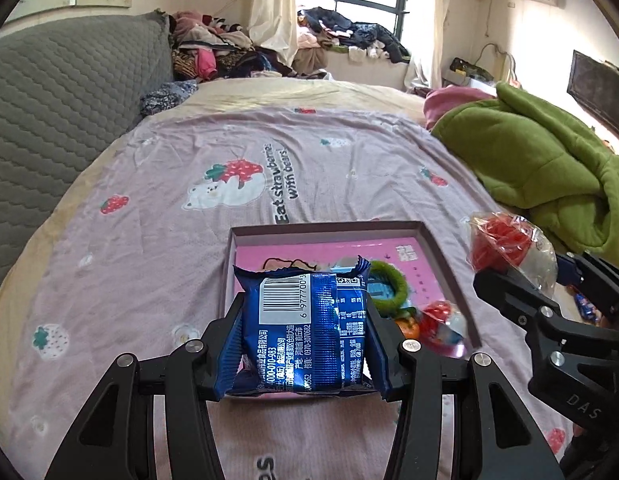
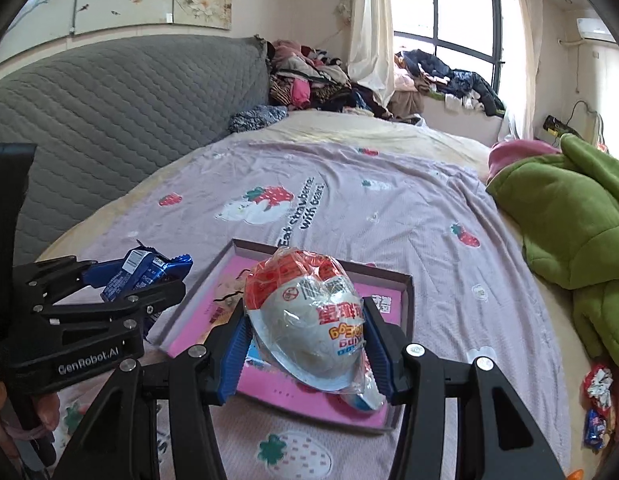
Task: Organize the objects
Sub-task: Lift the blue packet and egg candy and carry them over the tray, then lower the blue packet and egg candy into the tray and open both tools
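A shiny blue foil snack packet with a white barcode, a clear-wrapped red-and-white egg-shaped toy, a shallow cardboard box lined bright pink, a fuzzy green ring, all over a pale lilac bedsheet printed with red strawberries and white bears

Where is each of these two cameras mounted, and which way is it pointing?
Left wrist view: sits on the left gripper, looks along its fingers, down at the bed; it grips a blue packet, with the right gripper at right.
Right wrist view: sits on the right gripper, same direction; it grips a wrapped egg, with the left gripper at left.
Both show the pink box and strawberry sheet.
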`<state>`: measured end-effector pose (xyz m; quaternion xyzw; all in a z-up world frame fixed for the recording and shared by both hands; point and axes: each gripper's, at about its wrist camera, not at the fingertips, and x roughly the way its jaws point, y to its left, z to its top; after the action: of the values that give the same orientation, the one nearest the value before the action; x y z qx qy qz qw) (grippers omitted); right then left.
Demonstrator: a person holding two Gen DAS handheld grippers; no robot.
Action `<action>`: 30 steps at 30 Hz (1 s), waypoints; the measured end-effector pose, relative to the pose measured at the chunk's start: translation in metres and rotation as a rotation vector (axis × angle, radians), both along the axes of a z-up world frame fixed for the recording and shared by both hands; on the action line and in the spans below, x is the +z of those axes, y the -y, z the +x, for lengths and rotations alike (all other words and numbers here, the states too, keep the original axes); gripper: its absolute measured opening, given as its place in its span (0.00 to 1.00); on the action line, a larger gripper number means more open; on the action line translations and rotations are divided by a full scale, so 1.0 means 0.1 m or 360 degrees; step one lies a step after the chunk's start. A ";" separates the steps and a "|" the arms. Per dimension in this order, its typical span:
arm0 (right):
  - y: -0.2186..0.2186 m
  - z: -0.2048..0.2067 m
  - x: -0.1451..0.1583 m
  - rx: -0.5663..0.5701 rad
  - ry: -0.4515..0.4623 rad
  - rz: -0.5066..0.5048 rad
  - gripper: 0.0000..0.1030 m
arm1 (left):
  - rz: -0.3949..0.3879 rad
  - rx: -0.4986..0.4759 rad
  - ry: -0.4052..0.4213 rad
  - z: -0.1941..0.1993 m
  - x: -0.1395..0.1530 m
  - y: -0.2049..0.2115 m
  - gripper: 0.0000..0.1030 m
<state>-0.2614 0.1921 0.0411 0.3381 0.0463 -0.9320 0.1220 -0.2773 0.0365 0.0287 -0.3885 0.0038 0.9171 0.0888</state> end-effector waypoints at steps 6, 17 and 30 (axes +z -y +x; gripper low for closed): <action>0.09 -0.34 -0.42 -0.0009 0.0111 0.0064 0.51 | -0.0018 0.0021 0.0082 -0.28 -0.46 0.03 0.52; 0.22 -0.69 -1.01 -0.0051 0.0253 0.0137 0.51 | -0.0057 0.0032 0.0185 -0.46 -1.03 0.07 0.52; 0.24 -0.78 -1.26 -0.0089 0.0331 0.0252 0.52 | -0.0087 0.0030 0.0228 -0.51 -1.18 0.04 0.52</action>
<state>-0.3398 0.1683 -0.0852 0.4425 0.0974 -0.8885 0.0729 -0.3279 0.0326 -0.0889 -0.4554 0.0189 0.8873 0.0696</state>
